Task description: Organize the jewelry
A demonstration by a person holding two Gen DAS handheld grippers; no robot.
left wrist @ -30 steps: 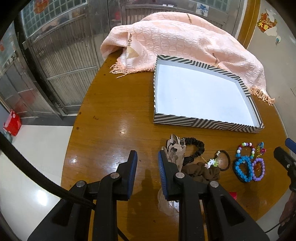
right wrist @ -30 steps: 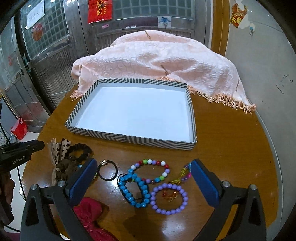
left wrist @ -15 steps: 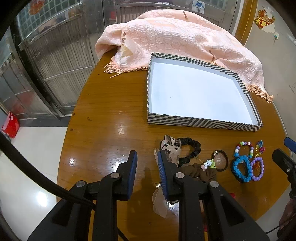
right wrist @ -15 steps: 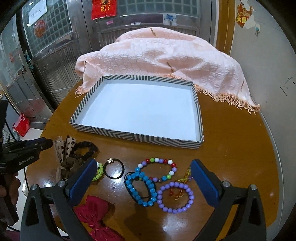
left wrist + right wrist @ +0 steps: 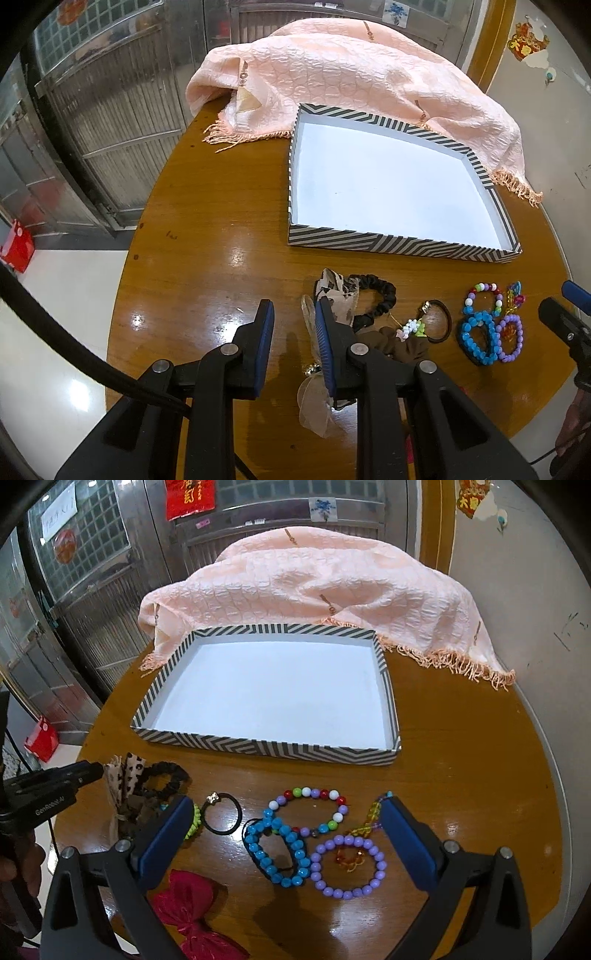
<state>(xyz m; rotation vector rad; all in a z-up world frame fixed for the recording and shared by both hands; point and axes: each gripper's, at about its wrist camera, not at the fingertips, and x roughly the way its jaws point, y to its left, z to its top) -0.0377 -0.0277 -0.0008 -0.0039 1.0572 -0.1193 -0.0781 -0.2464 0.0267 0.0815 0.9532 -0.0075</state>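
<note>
A striped box tray (image 5: 402,245) (image 5: 266,746) with a white, empty floor sits on the round wooden table. In front of it lie a blue bead bracelet (image 5: 280,853) (image 5: 478,339), a purple bead bracelet (image 5: 347,866), a multicolour bead bracelet (image 5: 314,808), a black hair tie (image 5: 223,814), a black scrunchie (image 5: 376,299) and a leopard-print bow (image 5: 334,295). My left gripper (image 5: 291,321) is slightly open and empty, hovering just left of the leopard bow. My right gripper (image 5: 284,825) is wide open above the bracelets.
A pink fringed blanket (image 5: 314,587) is heaped behind the tray. A red bow (image 5: 188,904) lies at the table's near edge. A brown scrunchie (image 5: 399,341) lies by the hair ties. The table edge (image 5: 122,280) curves close on the left.
Both grippers have moved slightly forward toward the jewellery. The left gripper's jaws have opened a little. Nothing on the table has moved.
</note>
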